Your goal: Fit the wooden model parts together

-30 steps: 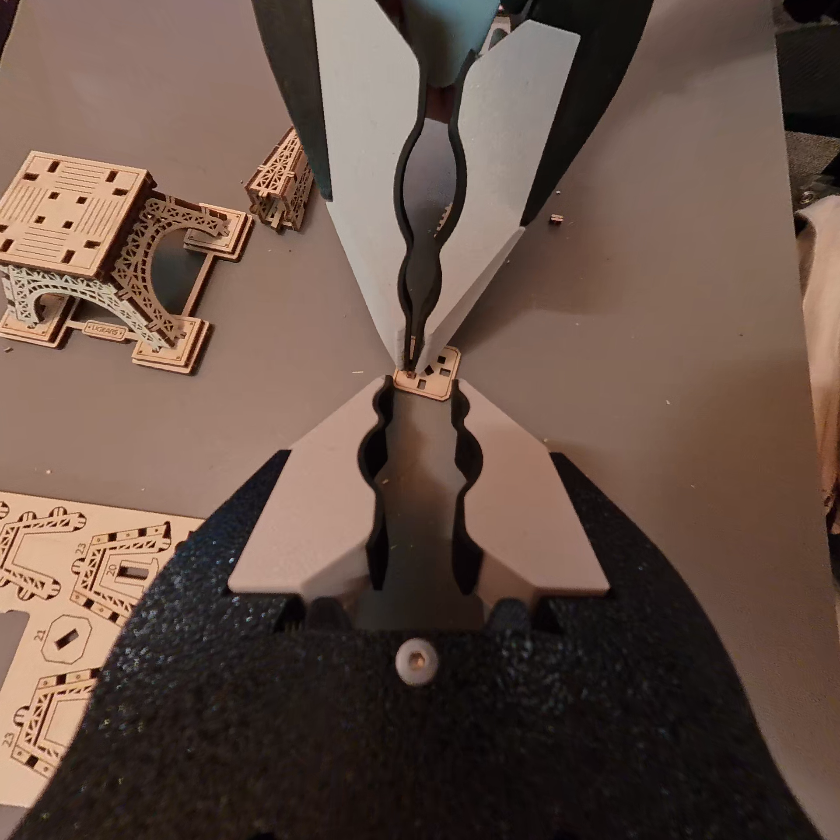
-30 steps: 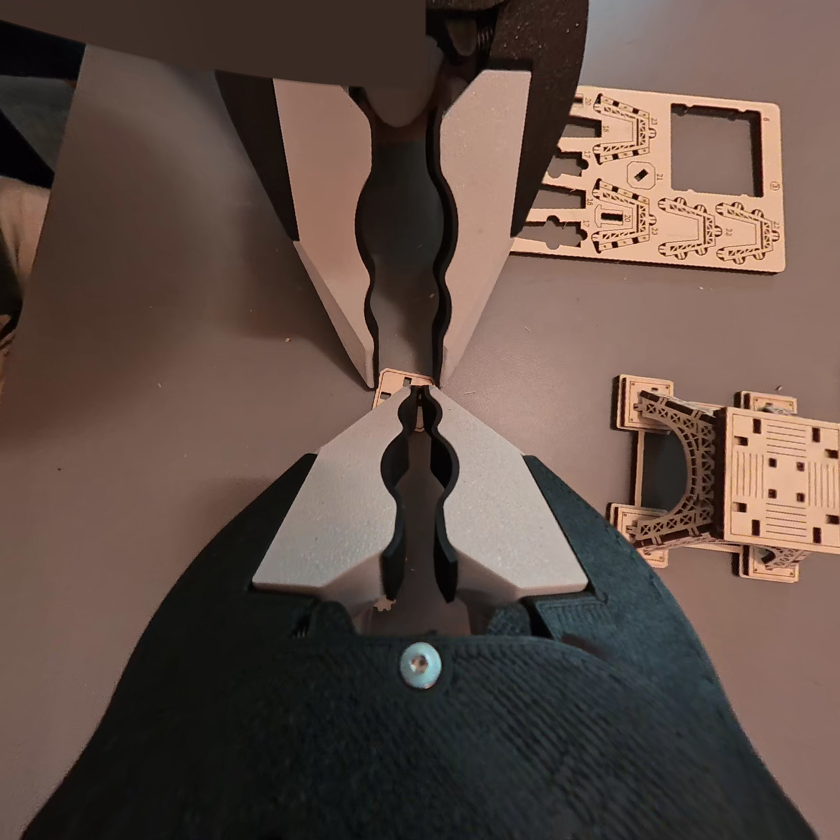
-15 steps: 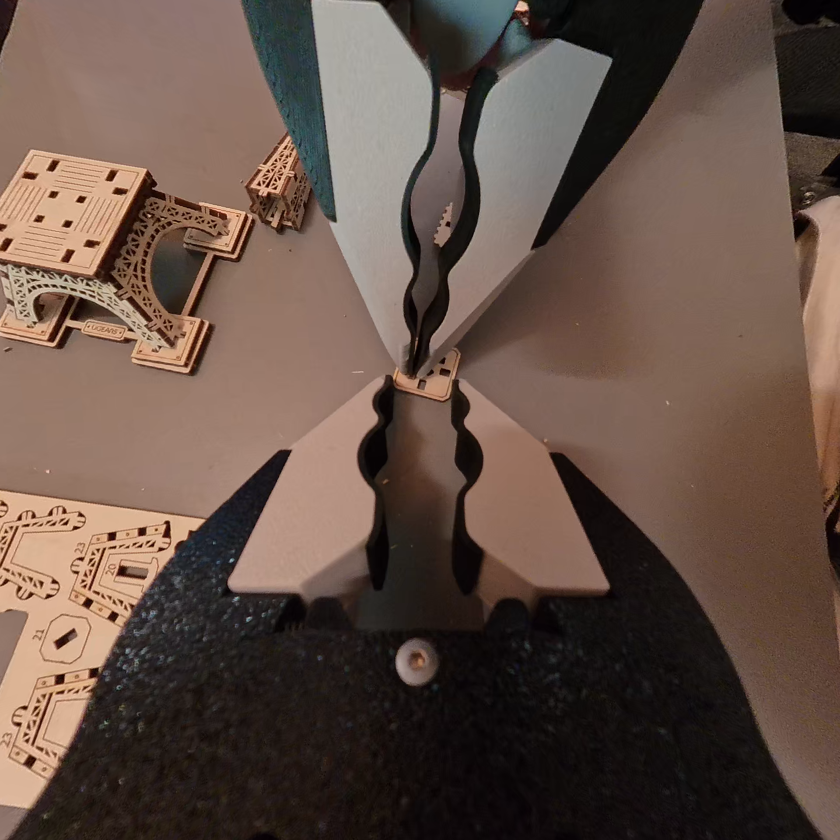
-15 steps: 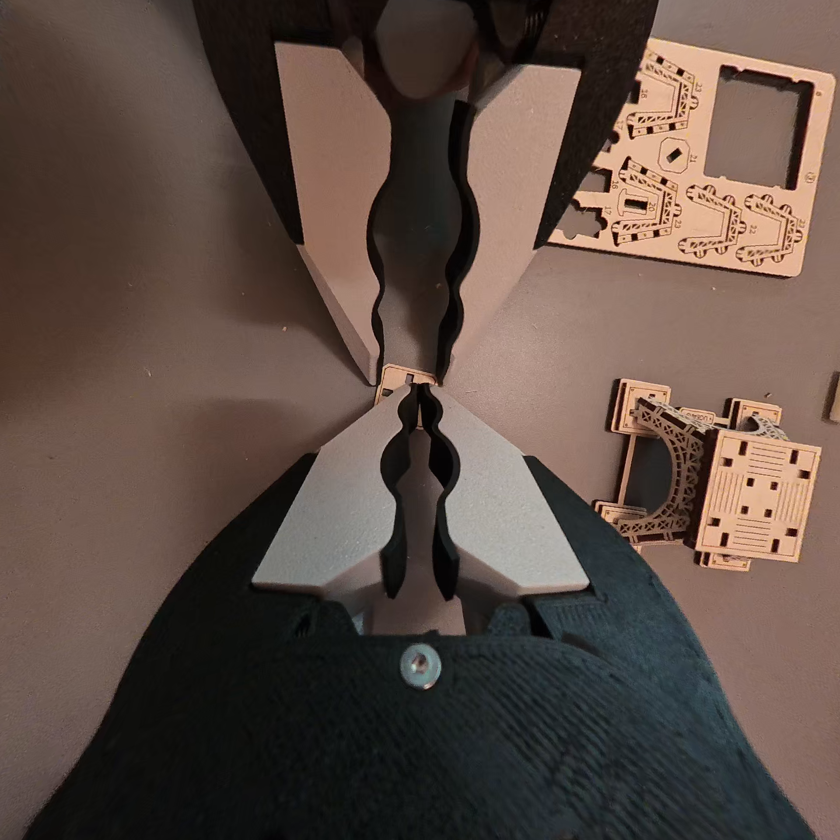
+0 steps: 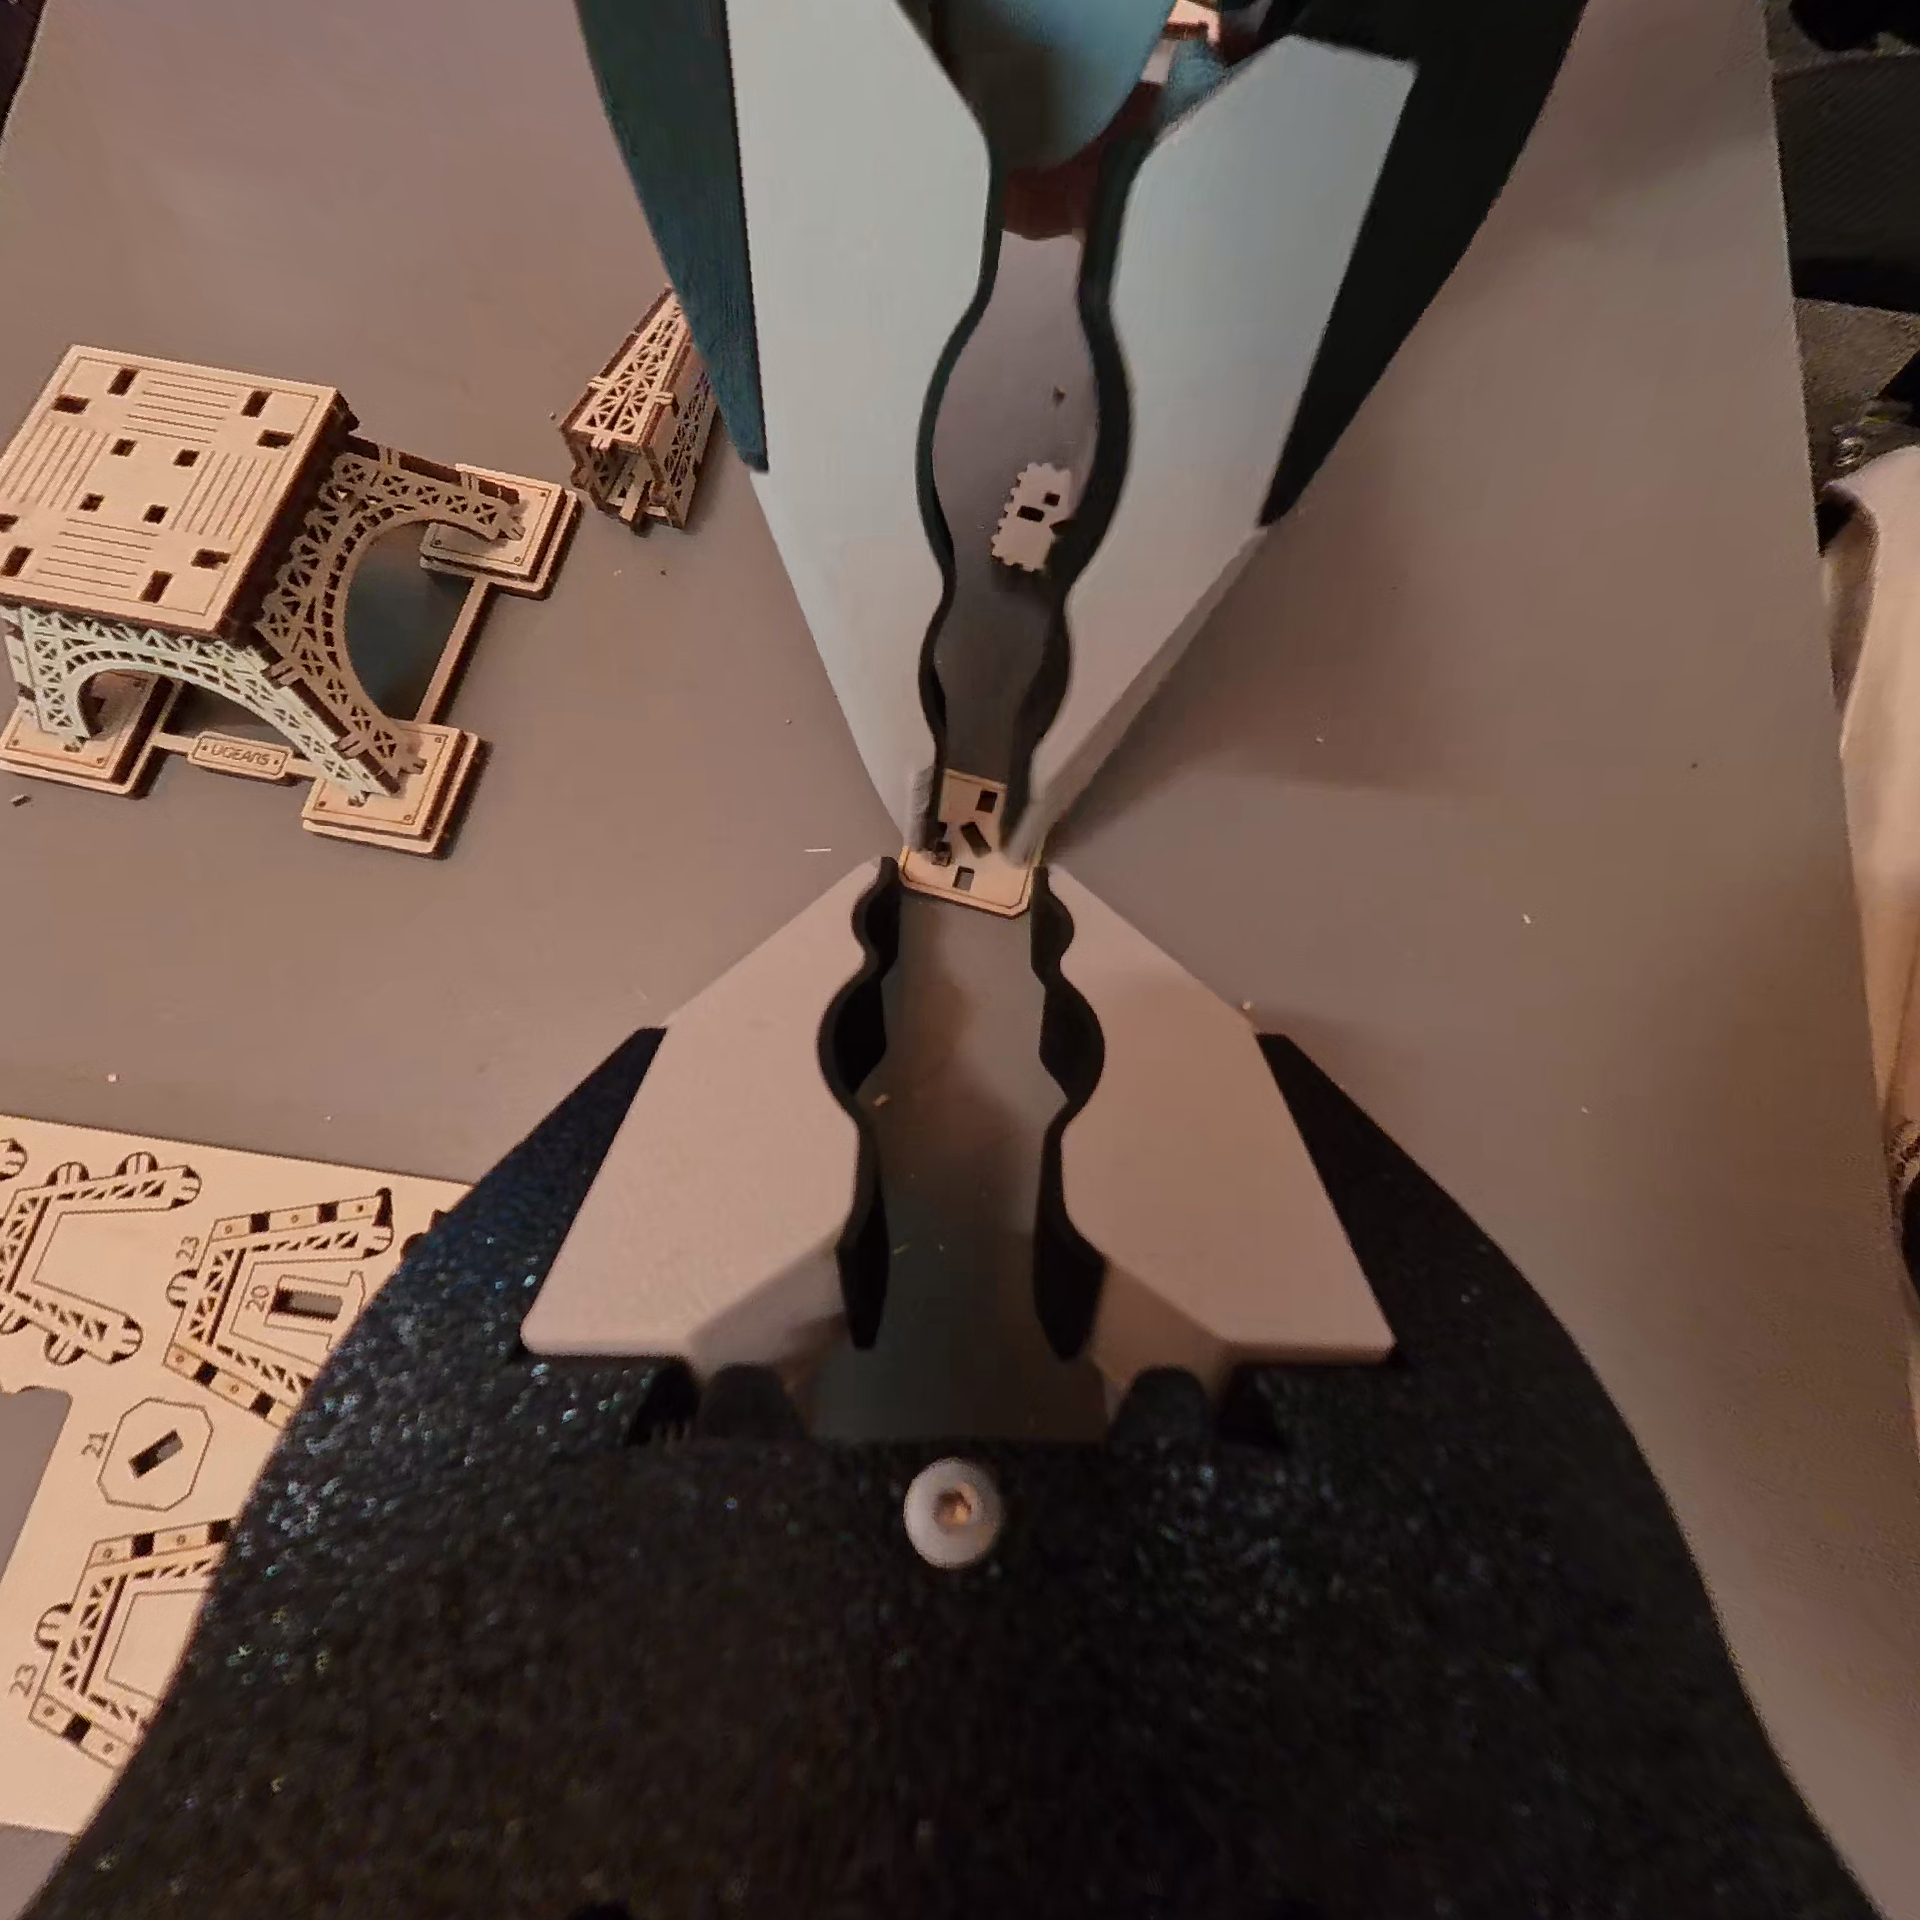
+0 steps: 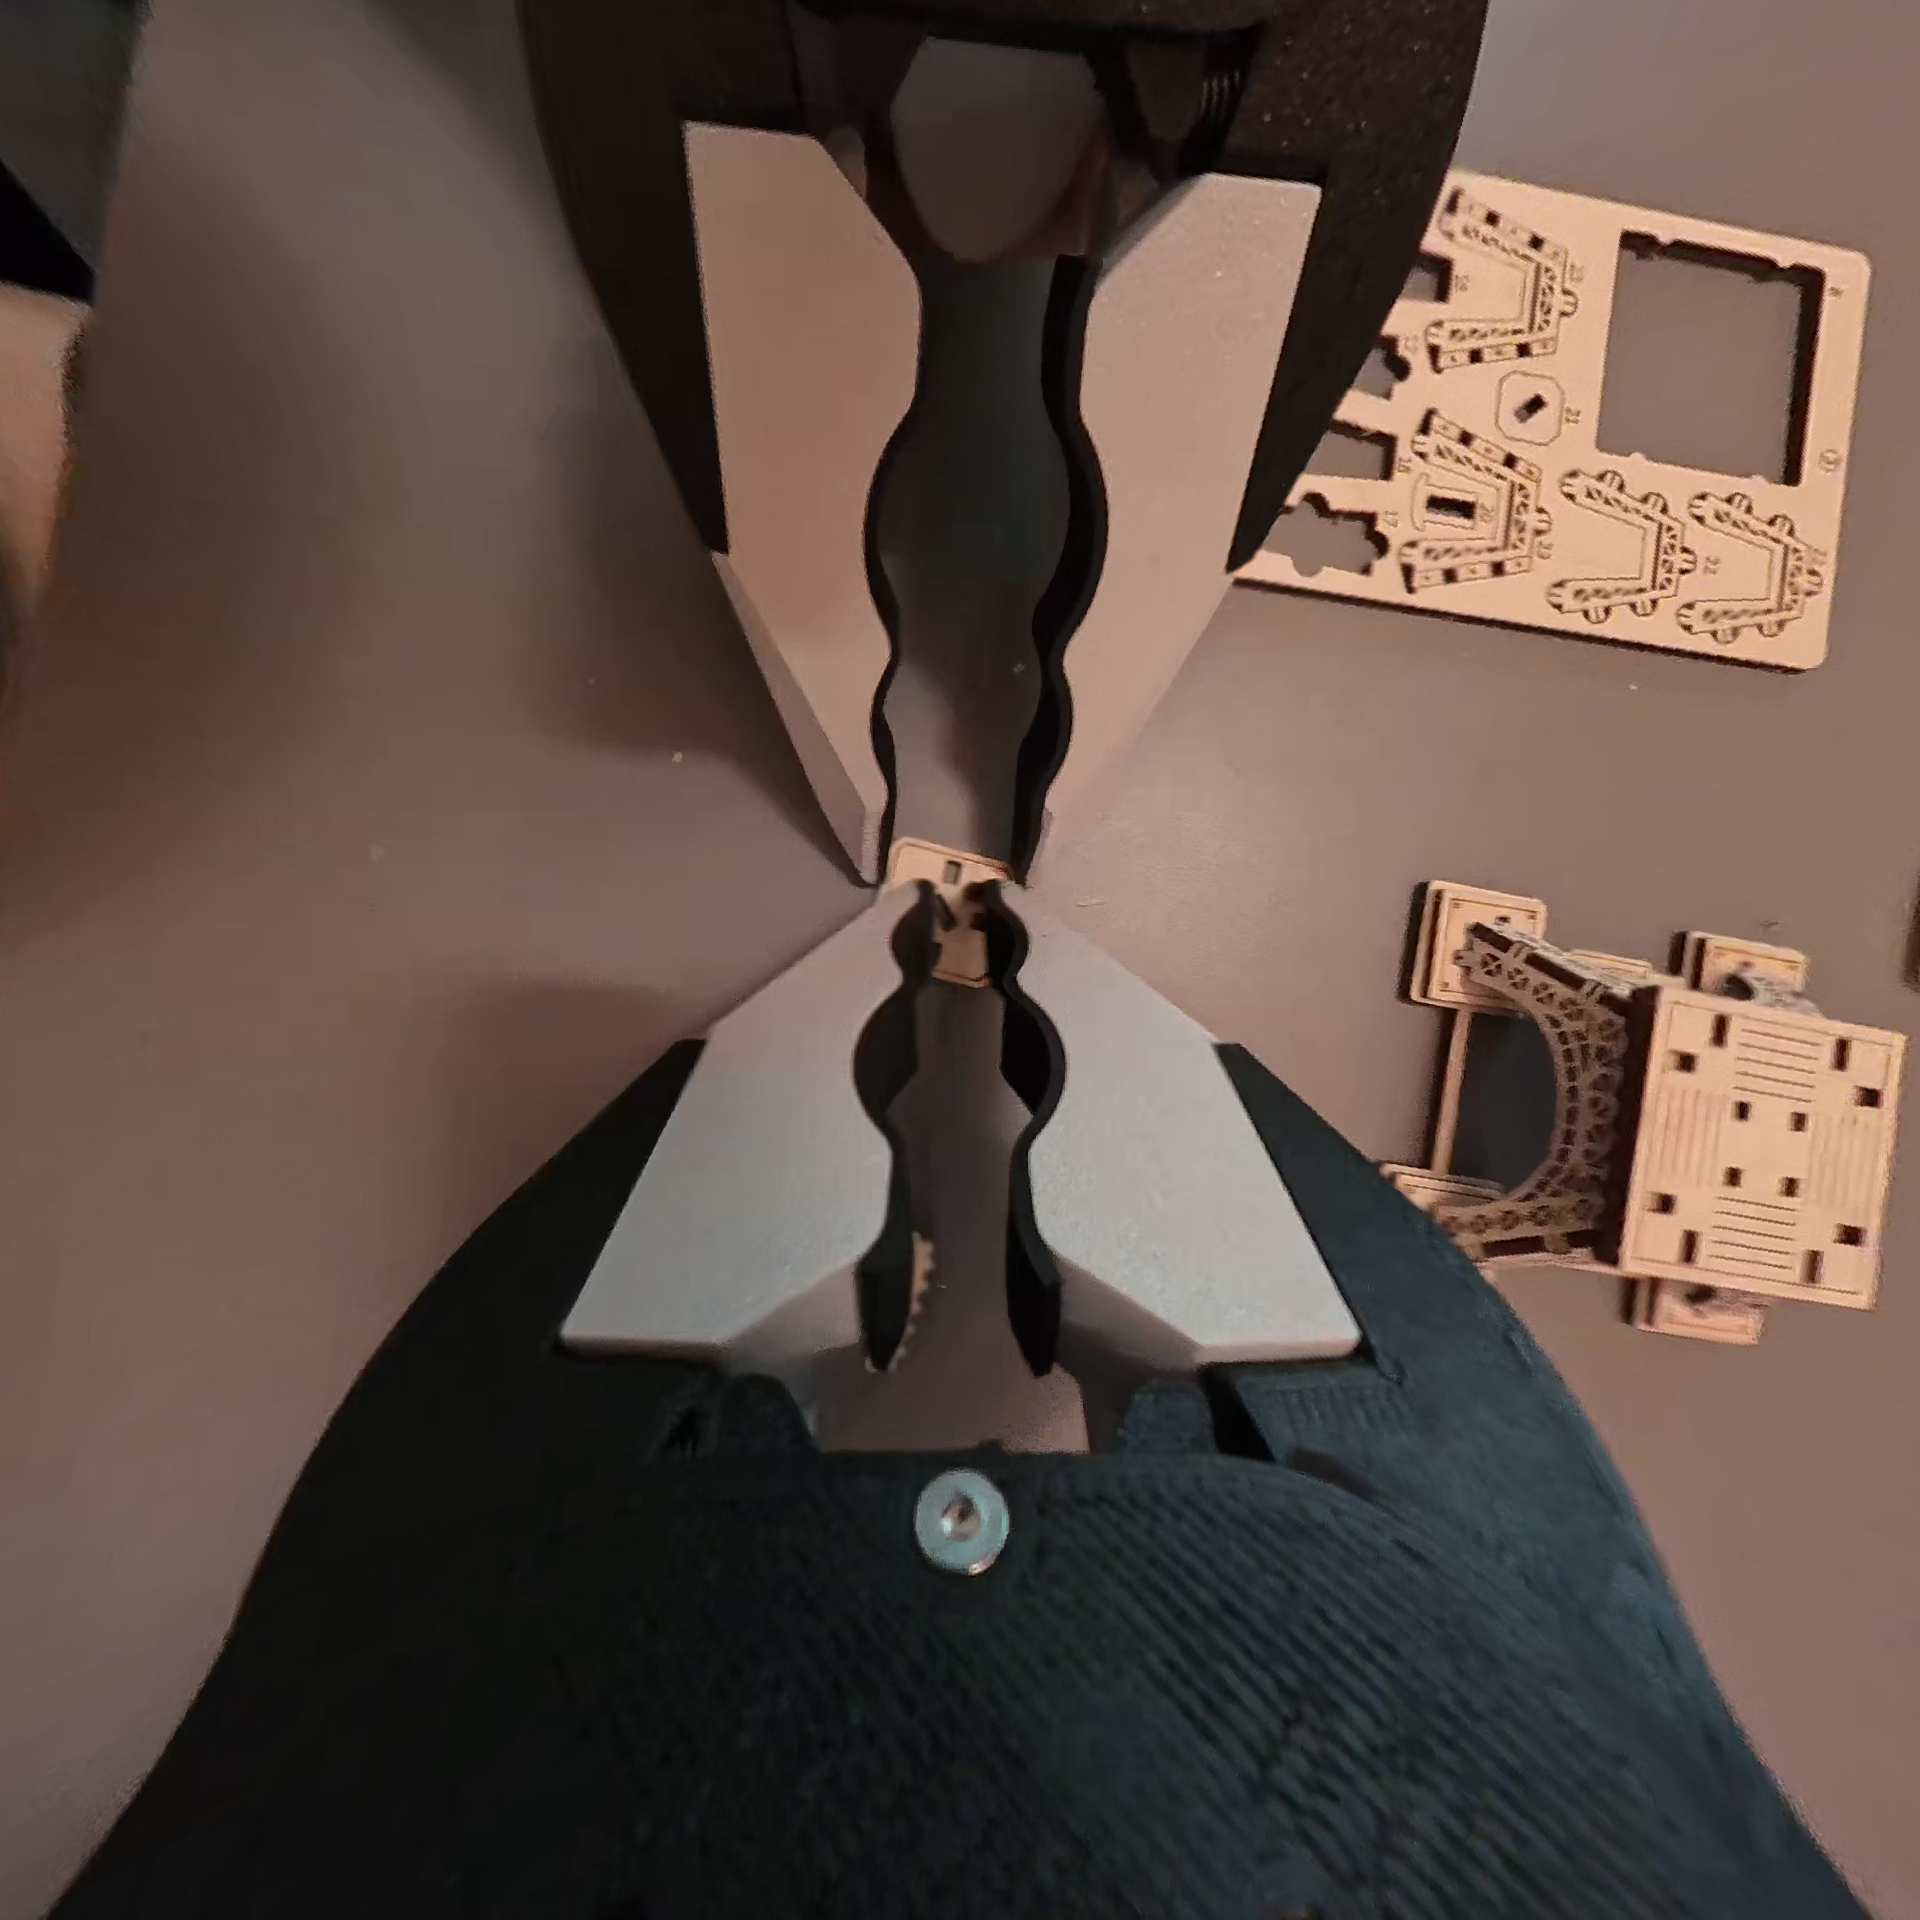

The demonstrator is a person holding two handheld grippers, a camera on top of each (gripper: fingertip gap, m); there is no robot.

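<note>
My left gripper [image 5: 966, 894] is shut on a small square wooden plate [image 5: 971, 883] with slots, held flat just above the grey table. My right gripper [image 5: 975, 821] faces it from the far side. Its jaws stand a little apart, with its fingertips [image 5: 925, 816] on either side of the plate's far end. In the right wrist view the plate [image 6: 961, 951] shows between my right gripper's tips [image 6: 956, 914], with the left gripper [image 6: 951, 868] beyond it. A small toothed wooden piece [image 5: 1029, 514] lies on the table under the right gripper and also shows in the right wrist view [image 6: 914, 1288].
The built wooden tower base [image 5: 177, 551] stands at the left, with a small tower section [image 5: 644, 426] behind it. A laser-cut part sheet [image 5: 156, 1403] lies near left. A pale cloth [image 5: 1881, 831] hangs past the table's right edge. The tips of both grippers are at nearly the same place.
My right gripper's jaws have gone from shut to slightly apart over the plate. The toothed piece now shows between its fingers. The left gripper has held still.
</note>
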